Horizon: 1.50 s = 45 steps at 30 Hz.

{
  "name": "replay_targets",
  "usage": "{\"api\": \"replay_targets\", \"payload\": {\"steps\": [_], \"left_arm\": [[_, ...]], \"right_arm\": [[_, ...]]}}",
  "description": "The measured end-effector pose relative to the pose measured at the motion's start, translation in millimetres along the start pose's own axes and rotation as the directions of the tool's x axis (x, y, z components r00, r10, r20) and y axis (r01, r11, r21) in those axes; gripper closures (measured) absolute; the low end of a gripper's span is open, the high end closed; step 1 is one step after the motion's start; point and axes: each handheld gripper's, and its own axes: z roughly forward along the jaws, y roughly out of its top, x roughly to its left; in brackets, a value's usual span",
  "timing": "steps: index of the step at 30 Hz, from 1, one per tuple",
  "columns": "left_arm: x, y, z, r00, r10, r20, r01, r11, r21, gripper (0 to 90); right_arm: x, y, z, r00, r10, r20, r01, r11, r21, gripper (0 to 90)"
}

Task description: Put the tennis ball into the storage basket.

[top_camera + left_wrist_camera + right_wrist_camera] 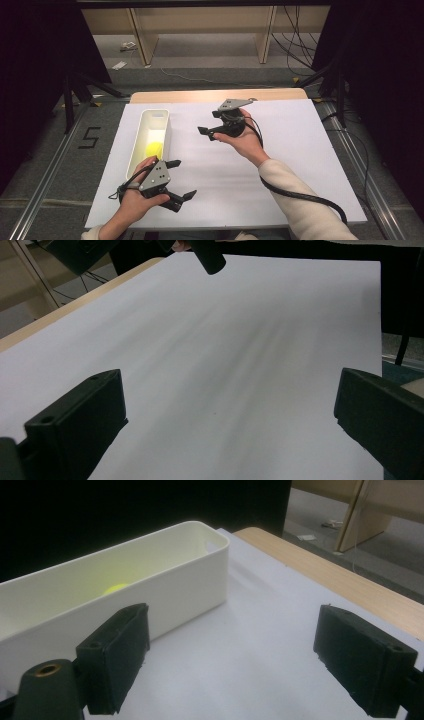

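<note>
A long white bin (143,131) stands on the left part of the white sheet (280,165), with a yellow ball (154,148) inside it. My left gripper (182,179) is held open near the front edge, just right of the bin's near end, with nothing between its jaws. My right gripper (209,123) hovers open over the sheet's middle, pointing left toward the bin. In the right gripper view, the open right gripper (235,630) frames the bin's wall (165,585), and the ball (116,588) peeks over the rim. The left gripper (227,390) faces bare sheet in its own view.
The wooden table edge (215,95) shows beyond the sheet. Wooden shelving (205,30) and cables (295,45) lie on the floor behind. Dark stands and metal rails (45,190) flank the table. A jaw of the other gripper (207,255) shows at the top of the left gripper view.
</note>
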Motion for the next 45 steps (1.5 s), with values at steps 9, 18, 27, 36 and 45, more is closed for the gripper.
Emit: {"api": "replay_targets", "payload": {"steps": [9,18,27,36,45], "left_arm": [[-0.8,-0.4,0.8,0.9999,-0.011,0.013,0.011,0.9999,0.003,0.0],[-0.6,-0.7,0.8,0.9999,-0.012,0.012,0.012,0.9999,0.001,0.0],[0.1,-0.7,0.4,1.0,-0.005,-0.002,0.005,1.0,0.005,0.0],[-0.1,-0.6,0.4,1.0,-0.007,-0.003,0.007,1.0,0.003,0.0],[0.3,-0.7,0.1,1.0,-0.006,-0.006,0.006,1.0,0.001,0.0]], "right_arm": [[-9.9,-5.4,-19.8,0.9995,0.019,0.025,-0.018,1.0,-0.011,15.4],[-14.5,-11.5,-32.8,0.9989,0.027,0.039,-0.026,1.0,-0.014,15.4],[-19.3,-20.1,-44.5,0.9973,0.04,0.061,-0.039,0.999,-0.015,15.4],[-22.0,-24.4,-56.3,0.9962,0.042,0.076,-0.04,0.999,-0.018,15.4],[-25.0,-36.0,-75.2,0.9937,0.054,0.098,-0.052,0.998,-0.024,15.4]]}}
